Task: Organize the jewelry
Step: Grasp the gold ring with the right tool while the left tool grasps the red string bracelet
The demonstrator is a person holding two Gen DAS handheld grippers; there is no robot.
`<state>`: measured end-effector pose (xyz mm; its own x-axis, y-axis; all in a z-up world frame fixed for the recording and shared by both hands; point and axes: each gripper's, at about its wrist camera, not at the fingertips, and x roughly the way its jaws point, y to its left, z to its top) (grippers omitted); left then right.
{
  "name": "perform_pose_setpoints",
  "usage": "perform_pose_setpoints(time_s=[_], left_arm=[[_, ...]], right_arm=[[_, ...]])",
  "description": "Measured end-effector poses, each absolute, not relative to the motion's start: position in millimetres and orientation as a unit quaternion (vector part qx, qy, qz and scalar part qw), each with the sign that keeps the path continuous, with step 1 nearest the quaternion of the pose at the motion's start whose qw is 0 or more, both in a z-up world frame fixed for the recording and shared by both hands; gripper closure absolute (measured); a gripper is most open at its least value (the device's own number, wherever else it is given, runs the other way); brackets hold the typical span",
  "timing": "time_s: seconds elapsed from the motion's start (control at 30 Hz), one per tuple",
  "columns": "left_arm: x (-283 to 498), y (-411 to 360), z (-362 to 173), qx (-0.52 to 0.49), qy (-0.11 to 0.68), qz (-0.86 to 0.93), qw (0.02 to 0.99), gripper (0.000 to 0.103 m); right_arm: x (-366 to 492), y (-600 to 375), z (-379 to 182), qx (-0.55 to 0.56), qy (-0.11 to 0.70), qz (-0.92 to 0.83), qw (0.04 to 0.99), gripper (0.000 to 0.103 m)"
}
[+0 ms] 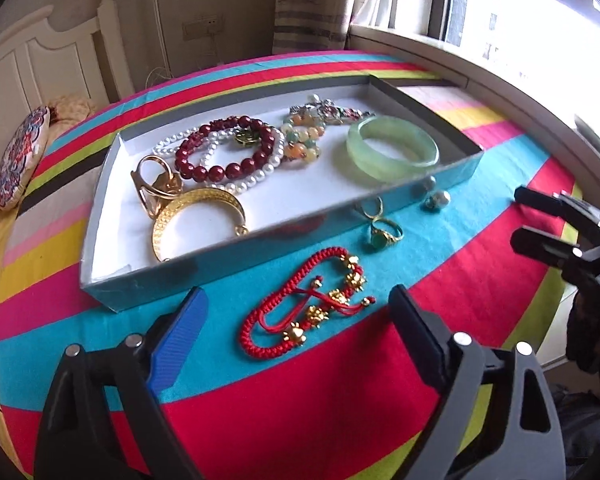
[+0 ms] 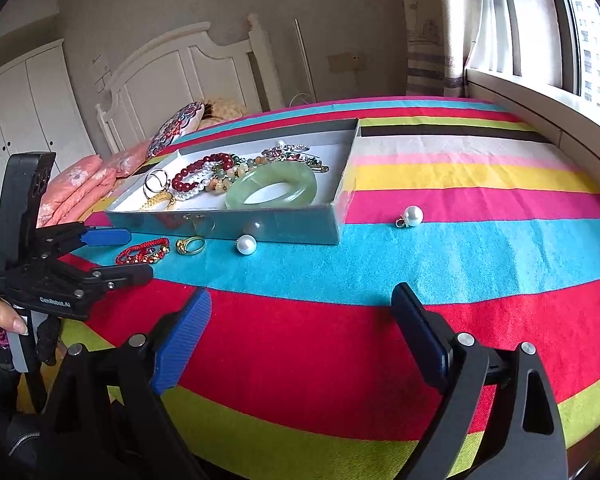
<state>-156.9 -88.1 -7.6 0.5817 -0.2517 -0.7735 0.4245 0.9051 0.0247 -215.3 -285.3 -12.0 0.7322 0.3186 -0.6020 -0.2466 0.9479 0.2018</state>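
A shallow silver cardboard tray with a white floor holds a pale green jade bangle, a dark red bead bracelet, a white pearl strand, a gold cuff and other pieces. Just outside its near wall lie a red braided cord bracelet with gold charms, a gold ring with a green stone and two loose pearl earrings — one farther right. The left gripper hangs wide open over the red bracelet, not touching it; the right gripper, also open and empty, hovers over bare cloth. All rests on a bed's striped multicoloured cover — white headboard far, window right.
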Motion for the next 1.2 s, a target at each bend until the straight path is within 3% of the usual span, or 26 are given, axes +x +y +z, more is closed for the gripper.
perform_pose_setpoints(time_s=[0.3, 0.4, 0.8, 0.83, 0.93, 1.03, 1.2], left_arm=[[-153.4, -77.6, -3.9, 0.065, 0.420, -0.210, 0.880, 0.013], [-147.5, -70.4, -0.8, 0.044, 0.419, -0.204, 0.884, 0.027], [-147.7, -68.7, -1.4, 0.057, 0.410, -0.183, 0.892, 0.048], [-148.3, -68.0, -1.7, 0.057, 0.409, -0.182, 0.892, 0.051], [-151.6, -65.1, -1.2, 0.050, 0.405, -0.184, 0.894, 0.080], [-160.3, -56.3, -1.6, 0.039, 0.395, -0.179, 0.900, 0.098], [-173.6, -26.1, 3.2, 0.004, 0.380, -0.159, 0.911, 0.101]], right_arm=[[-215.0, -282.1, -12.9, 0.045, 0.331, 0.149, 0.931, 0.013], [-214.8, -282.0, -13.4, 0.045, 0.331, 0.148, 0.931, 0.012], [-217.1, -280.0, -13.6, 0.043, 0.331, 0.146, 0.931, 0.012], [-216.9, -280.1, -13.6, 0.044, 0.331, 0.146, 0.931, 0.012], [-218.4, -278.0, -12.2, 0.051, 0.336, 0.152, 0.928, 0.015], [-220.6, -263.5, -7.1, 0.040, 0.333, 0.172, 0.926, 0.031], [-220.2, -214.7, 1.1, 0.004, 0.336, 0.234, 0.912, 0.037]])
